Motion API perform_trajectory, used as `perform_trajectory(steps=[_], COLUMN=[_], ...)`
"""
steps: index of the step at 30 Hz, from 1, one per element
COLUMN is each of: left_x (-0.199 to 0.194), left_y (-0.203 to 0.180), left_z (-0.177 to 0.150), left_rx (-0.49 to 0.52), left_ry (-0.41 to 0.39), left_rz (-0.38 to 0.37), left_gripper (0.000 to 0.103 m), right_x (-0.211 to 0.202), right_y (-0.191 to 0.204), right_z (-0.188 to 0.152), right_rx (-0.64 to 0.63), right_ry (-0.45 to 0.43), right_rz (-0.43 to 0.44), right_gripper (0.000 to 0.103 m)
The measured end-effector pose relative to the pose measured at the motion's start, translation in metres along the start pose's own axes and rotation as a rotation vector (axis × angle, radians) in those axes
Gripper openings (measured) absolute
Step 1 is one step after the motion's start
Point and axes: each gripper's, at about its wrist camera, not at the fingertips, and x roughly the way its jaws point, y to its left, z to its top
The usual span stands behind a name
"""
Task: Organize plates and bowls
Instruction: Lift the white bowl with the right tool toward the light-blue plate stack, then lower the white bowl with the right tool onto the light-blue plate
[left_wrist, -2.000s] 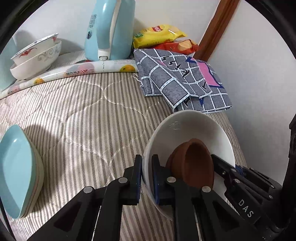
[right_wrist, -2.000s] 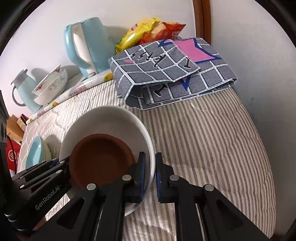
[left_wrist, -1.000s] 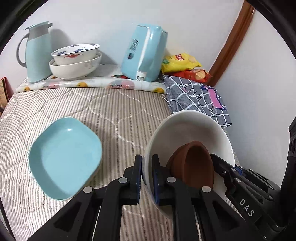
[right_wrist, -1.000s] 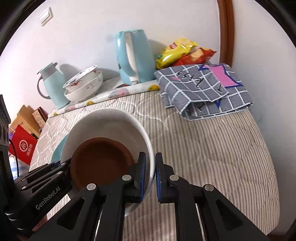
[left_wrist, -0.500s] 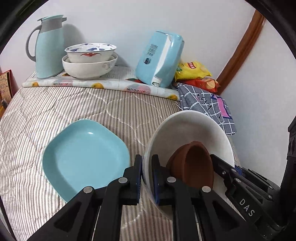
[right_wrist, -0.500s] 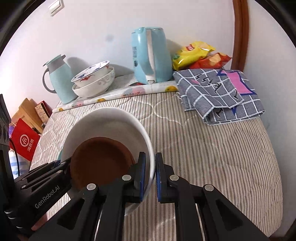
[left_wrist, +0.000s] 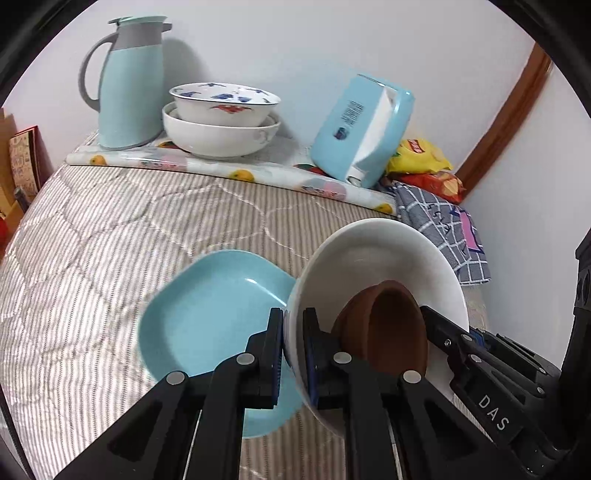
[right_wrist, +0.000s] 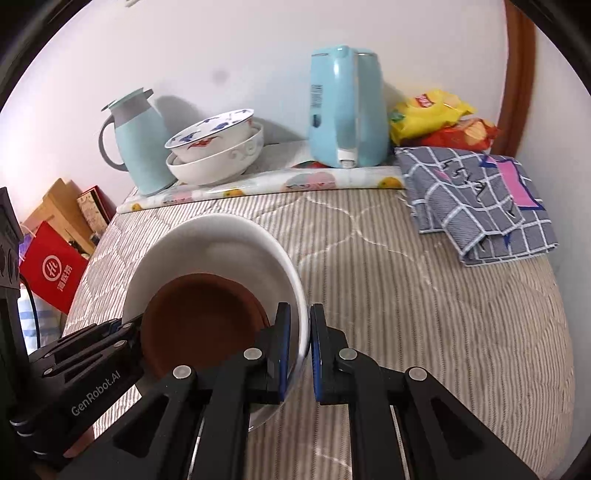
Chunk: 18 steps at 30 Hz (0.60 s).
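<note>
Striped quilt (right_wrist: 424, 295) bare rightward; left claw (left_wrist: 293, 354), right claw (right_wrist: 298, 350) both pinching white bowl (left_wrist: 376, 251) rim above blue plate (left_wrist: 207, 314).

The left gripper (left_wrist: 293, 345) is angled steeply downward, its jaws clamped on the left rim of a white bowl (left_wrist: 373, 254). The right gripper (right_wrist: 299, 347) is tilted down likewise, its jaws pinched on the opposite, right rim. Each gripper is seen at the far side in the other's view.
</note>
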Motion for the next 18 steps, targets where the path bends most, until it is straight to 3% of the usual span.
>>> perform_trajectory(steps=[18], left_x=[0.011], left_y=[0.045], left_z=[0.008], left_rx=[-0.044], left_ry=[0.023], left_rz=[0.001], left_gripper=[0.011], right_x=[0.030], right_y=[0.041], right_z=[0.006], right_rx=[-0.029], right_ry=[0.034], right_rz=[0.006], right_gripper=[0.010])
